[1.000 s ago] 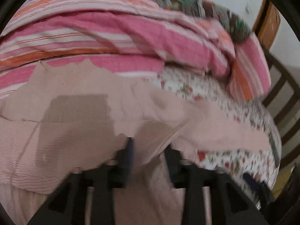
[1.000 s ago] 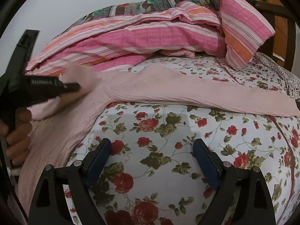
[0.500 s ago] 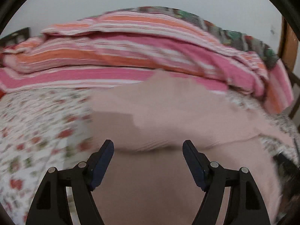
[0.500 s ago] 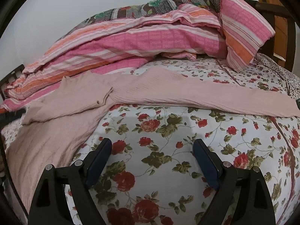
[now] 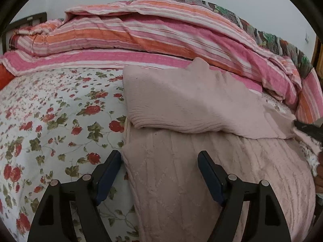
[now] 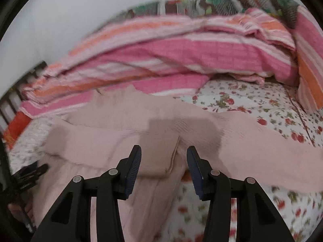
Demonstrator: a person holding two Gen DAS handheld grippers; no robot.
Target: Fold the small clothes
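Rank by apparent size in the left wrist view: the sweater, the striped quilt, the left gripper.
1. sweater and striped quilt: they cover similar areas; the quilt lies farther back, so I won't rank them.
2. left gripper: smallest, though nearest the camera.

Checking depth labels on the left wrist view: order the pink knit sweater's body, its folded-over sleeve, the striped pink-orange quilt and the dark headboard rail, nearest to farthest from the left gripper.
1. Pink knit sweater body: directly beneath the left gripper.
2. Folded-over sleeve: just ahead, lying across the body.
3. Striped pink-orange quilt: piled behind.
4. Dark headboard rail: far upper left.
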